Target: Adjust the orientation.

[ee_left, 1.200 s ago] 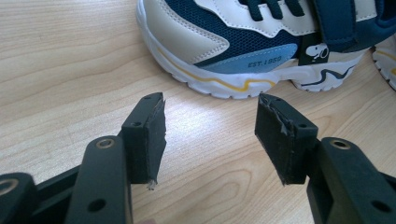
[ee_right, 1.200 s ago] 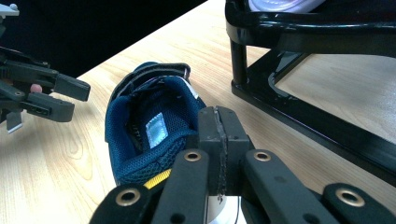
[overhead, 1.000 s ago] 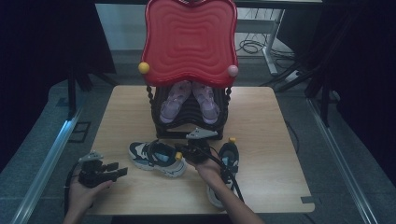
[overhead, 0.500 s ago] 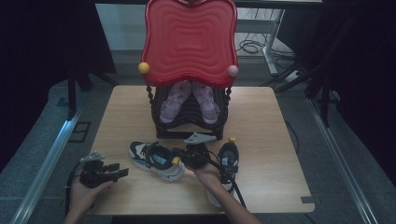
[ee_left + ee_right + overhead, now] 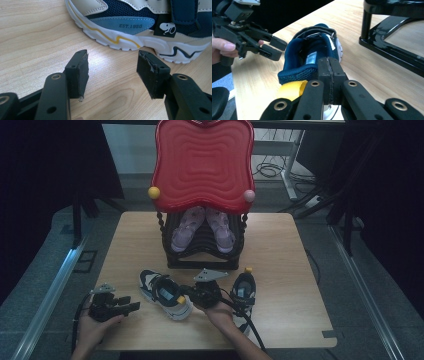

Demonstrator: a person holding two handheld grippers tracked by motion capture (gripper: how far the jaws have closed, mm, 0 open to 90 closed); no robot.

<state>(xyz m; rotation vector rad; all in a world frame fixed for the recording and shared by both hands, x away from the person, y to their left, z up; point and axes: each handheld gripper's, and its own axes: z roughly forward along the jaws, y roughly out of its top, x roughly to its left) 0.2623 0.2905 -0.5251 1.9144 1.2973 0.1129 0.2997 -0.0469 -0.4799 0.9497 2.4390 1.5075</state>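
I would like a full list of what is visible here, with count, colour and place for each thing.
table: one, light wood, centre of the high view.
shoe rack: one, black, at the table's far middle.
red panel: one, wavy, on top of the rack.
balls: two, yellow and pink, at the panel's lower corners.
pink shoes: two, inside the rack.
navy and white sneakers: two, on the table in front of the rack.
left hand-held gripper: black, open, empty, pointing at a sneaker's side.
right hand-held gripper: black, shut at the heel of the sneaker.
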